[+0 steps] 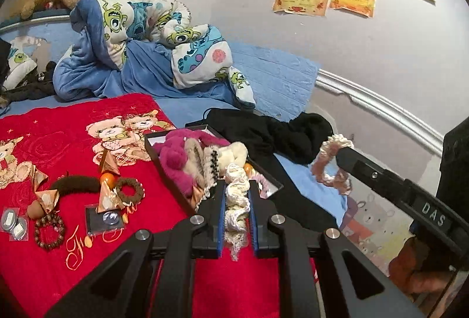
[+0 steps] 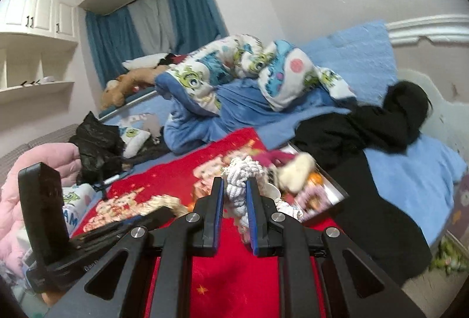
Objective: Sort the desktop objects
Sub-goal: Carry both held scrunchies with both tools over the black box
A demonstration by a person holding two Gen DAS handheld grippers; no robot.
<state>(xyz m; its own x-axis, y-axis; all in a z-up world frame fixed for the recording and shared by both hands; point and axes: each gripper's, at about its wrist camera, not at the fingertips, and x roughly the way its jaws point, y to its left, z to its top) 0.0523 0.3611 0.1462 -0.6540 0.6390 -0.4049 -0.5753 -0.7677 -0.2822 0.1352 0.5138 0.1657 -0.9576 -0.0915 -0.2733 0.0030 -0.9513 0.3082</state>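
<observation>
Both wrist views look forward along their fingers, low and close over the red blanket (image 1: 123, 119). Both share the tray (image 1: 152, 139) at centre frame and the wall beyond.

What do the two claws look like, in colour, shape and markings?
Both look alike. The left claw and the right claw are matte black, with angular linkage arms that have long cut-out slots and round silver bolt heads at the joints. Each finger carries a blue pad on its inner face. In the left wrist view the right claw's side bears white letters "DAS". No cables or sleeves are visible.
</observation>
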